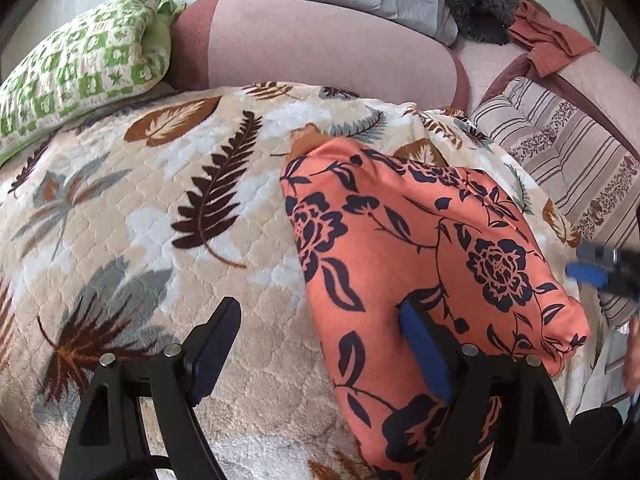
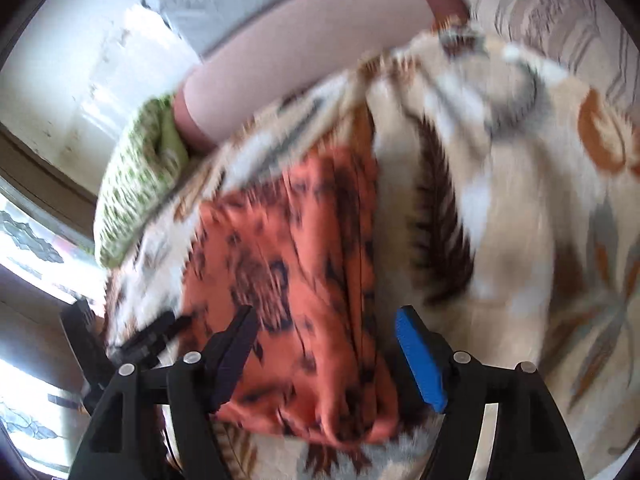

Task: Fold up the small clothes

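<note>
On the leaf-patterned blanket (image 1: 168, 200) covering the bed, your orange floral garment (image 1: 420, 240) lies already folded into a compact, fairly tidy packet, so I judge this piece nearly or wholly done, with perhaps a last squaring-up or setting aside left, and the rust-coloured cloth (image 1: 548, 44) by the far cushions possibly next. Your left gripper (image 1: 320, 340) has its jaws spread wide with one finger over the garment's edge and nothing pinched, and your right gripper (image 2: 326, 344) also stands released above it. The right view is badly blurred, so fold layers, hems and the garment's near edge cannot be read there.
</note>
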`<state>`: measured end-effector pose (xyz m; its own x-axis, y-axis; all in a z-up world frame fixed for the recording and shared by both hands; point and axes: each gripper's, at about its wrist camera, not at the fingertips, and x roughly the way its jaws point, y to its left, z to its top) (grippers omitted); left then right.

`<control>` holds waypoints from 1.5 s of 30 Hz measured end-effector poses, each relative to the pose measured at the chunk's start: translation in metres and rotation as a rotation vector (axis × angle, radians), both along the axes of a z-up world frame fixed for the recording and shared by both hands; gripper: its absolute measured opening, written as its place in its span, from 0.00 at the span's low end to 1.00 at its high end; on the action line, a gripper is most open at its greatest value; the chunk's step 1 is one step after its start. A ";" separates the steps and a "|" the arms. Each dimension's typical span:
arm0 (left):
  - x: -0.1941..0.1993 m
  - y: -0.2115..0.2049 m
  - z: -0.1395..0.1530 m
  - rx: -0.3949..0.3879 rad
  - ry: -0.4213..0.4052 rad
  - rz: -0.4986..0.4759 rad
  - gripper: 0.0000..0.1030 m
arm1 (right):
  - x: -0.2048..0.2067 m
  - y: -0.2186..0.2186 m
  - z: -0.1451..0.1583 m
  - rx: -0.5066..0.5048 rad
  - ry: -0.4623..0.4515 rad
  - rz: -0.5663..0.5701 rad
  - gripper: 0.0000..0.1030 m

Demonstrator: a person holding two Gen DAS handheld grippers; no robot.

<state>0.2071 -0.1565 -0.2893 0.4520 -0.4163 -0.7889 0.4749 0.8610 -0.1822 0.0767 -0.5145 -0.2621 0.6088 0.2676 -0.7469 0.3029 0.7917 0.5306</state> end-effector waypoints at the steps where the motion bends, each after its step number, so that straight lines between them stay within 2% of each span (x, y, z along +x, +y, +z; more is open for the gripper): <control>1: 0.000 -0.001 0.001 -0.005 -0.006 -0.007 0.80 | 0.004 -0.004 -0.001 0.021 -0.006 -0.010 0.73; 8: 0.000 -0.010 0.004 0.001 -0.047 -0.032 0.80 | 0.045 -0.021 -0.046 0.197 0.052 0.003 0.73; 13: 0.004 -0.017 0.001 -0.005 -0.032 -0.045 0.80 | 0.054 -0.022 -0.076 0.242 0.094 0.040 0.73; 19: 0.007 -0.025 -0.003 -0.018 -0.017 -0.051 0.80 | 0.058 -0.022 -0.086 0.307 0.092 0.076 0.73; 24: 0.007 -0.031 -0.006 -0.032 -0.009 -0.067 0.80 | 0.061 -0.014 -0.089 0.316 0.100 0.108 0.73; 31: -0.003 -0.045 -0.008 0.014 -0.043 -0.100 0.80 | 0.062 -0.012 -0.095 0.352 0.102 0.102 0.73; 45: -0.002 -0.048 -0.009 0.018 -0.038 -0.066 0.81 | 0.063 -0.001 -0.099 0.413 0.063 0.117 0.74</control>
